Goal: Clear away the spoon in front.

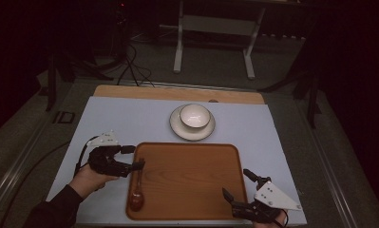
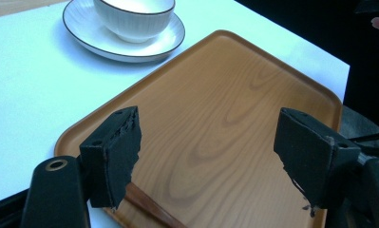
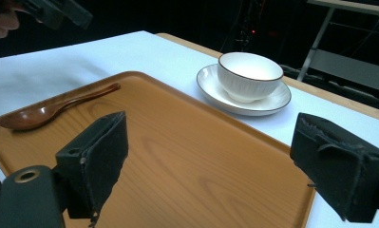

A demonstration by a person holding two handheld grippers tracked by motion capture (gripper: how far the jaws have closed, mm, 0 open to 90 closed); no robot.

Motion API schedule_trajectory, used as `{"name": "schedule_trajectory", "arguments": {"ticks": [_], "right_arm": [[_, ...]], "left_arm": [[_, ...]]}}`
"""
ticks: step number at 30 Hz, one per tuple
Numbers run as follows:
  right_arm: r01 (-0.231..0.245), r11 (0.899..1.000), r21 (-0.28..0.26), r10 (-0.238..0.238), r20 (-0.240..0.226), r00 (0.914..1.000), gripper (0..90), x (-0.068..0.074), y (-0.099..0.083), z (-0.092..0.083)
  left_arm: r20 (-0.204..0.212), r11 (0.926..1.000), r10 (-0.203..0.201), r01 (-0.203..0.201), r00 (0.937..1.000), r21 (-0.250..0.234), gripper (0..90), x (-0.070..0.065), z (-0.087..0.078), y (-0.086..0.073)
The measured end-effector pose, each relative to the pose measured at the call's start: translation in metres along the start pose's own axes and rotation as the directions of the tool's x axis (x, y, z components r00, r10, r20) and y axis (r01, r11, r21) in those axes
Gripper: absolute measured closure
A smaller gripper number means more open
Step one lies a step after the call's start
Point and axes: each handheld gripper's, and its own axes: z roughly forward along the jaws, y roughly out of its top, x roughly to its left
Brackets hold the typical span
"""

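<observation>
On the pale table, our left gripper gapes empty just above the spoon; next we reach ahead for the bowl.

High view is looking forward and down from above the near side, taking in the whole worktop from well back. Left gripper view is sitting low and close at the wooden tray, facing across it toward the bowl. Right gripper view is looking low across the same tray toward that bowl; all three are sharing tray and bowl
</observation>
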Motion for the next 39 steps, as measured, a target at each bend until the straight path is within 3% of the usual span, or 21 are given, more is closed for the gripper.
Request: {"name": "schedule_trajectory", "arguments": {"ticks": [7,15,22,28,39], "right_arm": [[0.003,1.0,0.001,-0.003,0.002,1.0,12.4,0.0,0.0,0.0],[0.009,1.0,0.001,-0.009,0.004,1.0,12.3,0.0,-0.001,-0.001],[0.013,1.0,0.005,-0.013,0.005,0.9999,12.2,0.0,-0.002,0.0],[0.017,1.0,0.006,-0.017,0.008,0.9998,12.2,0.0,-0.003,-0.001],[0.0,1.0,0.014,0.0,0.0,1.0,12.0,-0.003,-0.006,0.002]], "left_arm": [[-0.003,0.9999,0.012,-0.012,0.9999,0.003,23.2,-0.006,-0.008,-0.013],[-0.012,1.0,-0.001,0.001,0.9999,-0.008,23.2,-0.008,-0.013,-0.031],[-0.012,0.9991,0.0,0.0,0.9999,-0.042,23.2,-0.01,-0.011,-0.046],[-0.019,0.9967,-0.008,0.007,0.9998,-0.081,23.2,-0.011,-0.012,-0.053],[-0.038,0.998,0.005,-0.008,0.9993,-0.063,23.2,-0.011,-0.005,-0.057]]}}
